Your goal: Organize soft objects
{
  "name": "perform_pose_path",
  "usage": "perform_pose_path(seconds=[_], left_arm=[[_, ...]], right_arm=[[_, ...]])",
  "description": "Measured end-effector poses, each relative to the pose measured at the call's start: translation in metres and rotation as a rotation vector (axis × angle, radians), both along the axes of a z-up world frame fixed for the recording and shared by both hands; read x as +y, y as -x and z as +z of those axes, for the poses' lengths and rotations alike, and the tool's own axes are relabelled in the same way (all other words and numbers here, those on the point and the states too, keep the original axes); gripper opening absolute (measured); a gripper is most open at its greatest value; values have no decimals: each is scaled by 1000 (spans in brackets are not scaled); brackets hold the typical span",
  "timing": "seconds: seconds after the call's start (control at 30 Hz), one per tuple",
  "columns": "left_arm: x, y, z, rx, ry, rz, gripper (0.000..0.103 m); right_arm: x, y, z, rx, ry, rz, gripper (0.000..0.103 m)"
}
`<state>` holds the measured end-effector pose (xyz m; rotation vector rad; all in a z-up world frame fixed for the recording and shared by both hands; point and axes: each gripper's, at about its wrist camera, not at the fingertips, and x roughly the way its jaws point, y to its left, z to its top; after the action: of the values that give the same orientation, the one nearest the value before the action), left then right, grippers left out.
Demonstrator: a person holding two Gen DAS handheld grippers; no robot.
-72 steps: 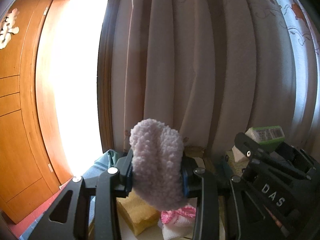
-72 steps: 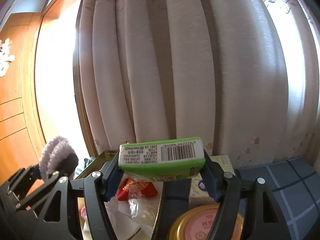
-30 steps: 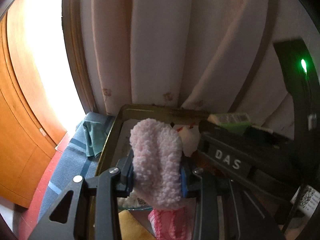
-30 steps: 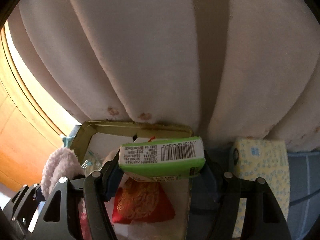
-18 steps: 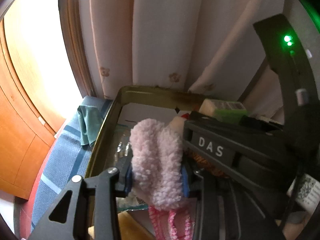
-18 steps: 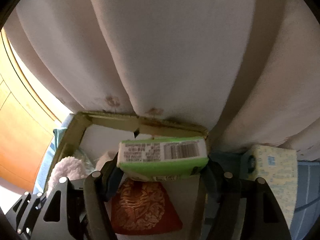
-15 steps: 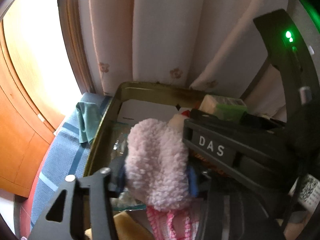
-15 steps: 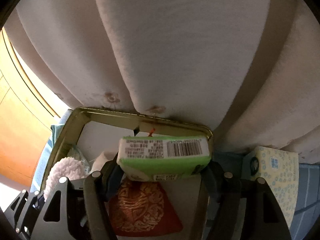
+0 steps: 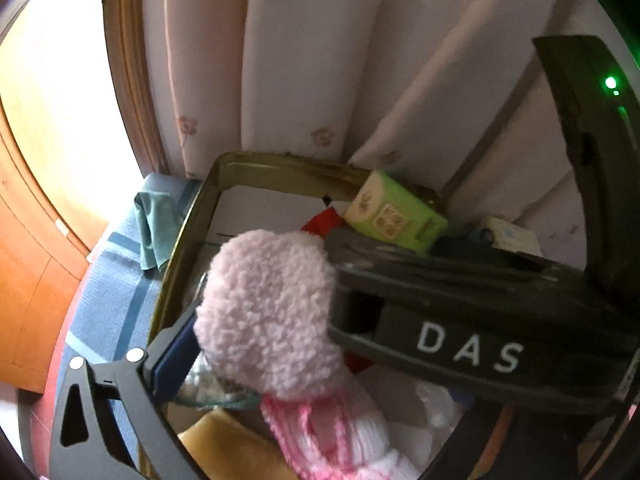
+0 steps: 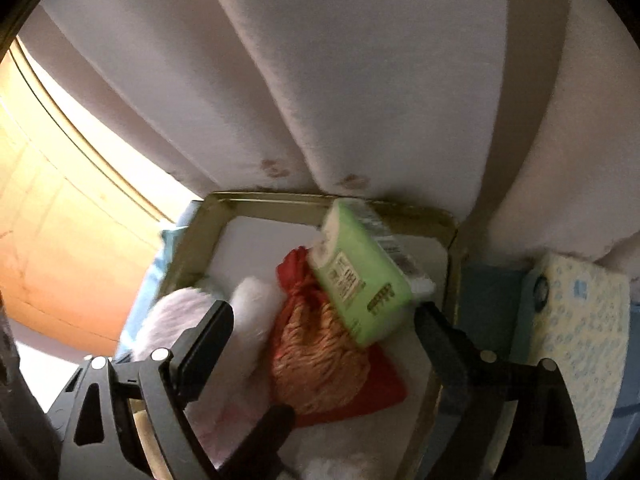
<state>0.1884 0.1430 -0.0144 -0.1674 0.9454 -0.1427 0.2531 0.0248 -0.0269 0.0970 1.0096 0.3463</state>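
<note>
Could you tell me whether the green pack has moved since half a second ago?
Yes: the green pack has left the right gripper's opening jaws, tipping down into the metal tray.

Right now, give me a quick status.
Both tongs opening over gold tin. Green pack loose, tilted on red pouch. Pink fluffy sock dropping clear. Nothing blocking.

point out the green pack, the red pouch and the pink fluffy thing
green pack [image 10: 360, 280], right wrist view, its printed green face
red pouch [image 10: 316, 364], right wrist view, its patterned belly
pink fluffy thing [image 9: 268, 312], left wrist view, its fleecy middle
</note>
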Motion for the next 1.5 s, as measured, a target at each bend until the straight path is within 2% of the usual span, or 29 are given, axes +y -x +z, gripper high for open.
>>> perform_pose_path(seconds=[0.2,0.4,0.6,0.7,0.87,1.1,1.17,1.4,1.5], left_arm=[[3,28,18,-82,-24,4,102],[10,60,28,-260,-55,46,103],[8,82,29,-380,-139,121,103],[14,88,25,-415,-125,162,102],[23,108,26,-514,-95,220,103],[23,136,22,-669,-142,274,103],[23,140,22,-688,-147,274,103],[17,148,22,-735,-179,276,103],[16,151,22,-735,-185,271,102]], right_arm=[[0,14,6,-24,-45,-26,93],[-9,50,12,-169,-62,-67,93],[-12,92,16,-389,-53,-156,94],[-13,110,20,-484,-44,-198,94],[-23,150,34,-700,-43,-263,94],[-24,192,35,-887,-7,-274,94],[-22,197,33,-908,6,-279,94],[-31,207,25,-887,-8,-275,94],[-33,215,22,-908,-12,-294,94]])
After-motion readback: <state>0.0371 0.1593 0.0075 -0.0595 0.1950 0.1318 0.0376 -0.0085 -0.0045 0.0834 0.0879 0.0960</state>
